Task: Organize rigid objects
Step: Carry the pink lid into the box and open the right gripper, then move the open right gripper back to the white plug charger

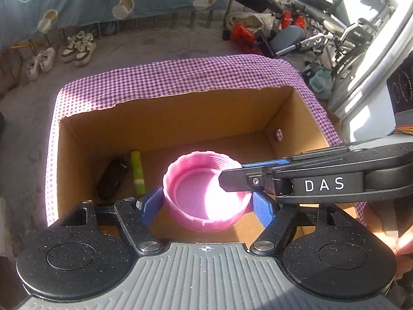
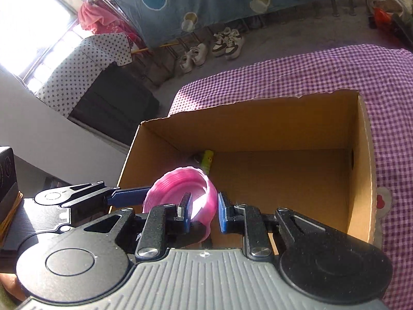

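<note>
left to right in the left wrist view: black case (image 1: 112, 180) and green tube (image 1: 136, 171) lie on the floor of the cardboard box (image 1: 165, 118), against its left wall. pink lid (image 1: 207, 191) is in the air over the box's open top, cavity facing up. left gripper (image 1: 208, 204) has its blue pads on opposite outer sides of the lid, jaws about mid-width, clamped on it. right gripper (image 1: 232, 180) comes in from the right, jaws narrow, pinching the lid's right rim wall, one finger inside, one outside. right wrist view confirms: lid (image 2: 180, 193) tilted, rim between the right gripper's (image 2: 204, 213) pads, box on a purple checked cloth (image 2: 309, 69).
</note>
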Tool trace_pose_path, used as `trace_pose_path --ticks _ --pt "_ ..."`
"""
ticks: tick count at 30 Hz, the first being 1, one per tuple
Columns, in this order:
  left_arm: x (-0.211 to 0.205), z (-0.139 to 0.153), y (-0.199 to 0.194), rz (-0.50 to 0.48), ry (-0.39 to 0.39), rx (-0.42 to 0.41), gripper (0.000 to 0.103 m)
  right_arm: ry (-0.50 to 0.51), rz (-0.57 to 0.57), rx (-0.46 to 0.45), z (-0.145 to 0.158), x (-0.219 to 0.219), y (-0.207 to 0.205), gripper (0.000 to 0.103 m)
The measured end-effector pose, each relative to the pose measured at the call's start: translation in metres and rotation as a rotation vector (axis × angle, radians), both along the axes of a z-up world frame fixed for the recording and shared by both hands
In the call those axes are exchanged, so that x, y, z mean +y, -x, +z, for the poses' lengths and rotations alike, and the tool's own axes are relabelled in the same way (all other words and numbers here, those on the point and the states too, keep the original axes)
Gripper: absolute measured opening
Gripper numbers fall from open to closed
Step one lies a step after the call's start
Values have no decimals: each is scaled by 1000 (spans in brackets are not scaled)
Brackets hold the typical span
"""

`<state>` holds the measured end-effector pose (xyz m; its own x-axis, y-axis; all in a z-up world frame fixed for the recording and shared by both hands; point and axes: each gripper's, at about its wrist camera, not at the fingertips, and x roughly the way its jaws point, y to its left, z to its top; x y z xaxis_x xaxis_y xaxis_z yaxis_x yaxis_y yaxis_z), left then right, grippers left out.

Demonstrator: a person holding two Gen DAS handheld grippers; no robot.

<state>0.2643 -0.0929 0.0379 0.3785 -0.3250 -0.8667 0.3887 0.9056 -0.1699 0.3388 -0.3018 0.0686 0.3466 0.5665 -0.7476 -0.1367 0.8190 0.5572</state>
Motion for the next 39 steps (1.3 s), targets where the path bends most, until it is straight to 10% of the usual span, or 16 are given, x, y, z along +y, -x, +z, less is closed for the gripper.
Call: trace_pose_path --ticks 21,35,38,39 --pt "-6 -50 -61 123 -51 137 77 18 -27 57 -73 20 -77 26" --pt "16 26 8 86 29 -48 83 -148 -94 -175 34 -30 24 27" --pt "26 45 38 51 66 -91 86 -138 -118 -292 68 -46 80 49" --pt "29 49 46 41 74 -102 89 -129 -130 -337 76 -50 101 72"
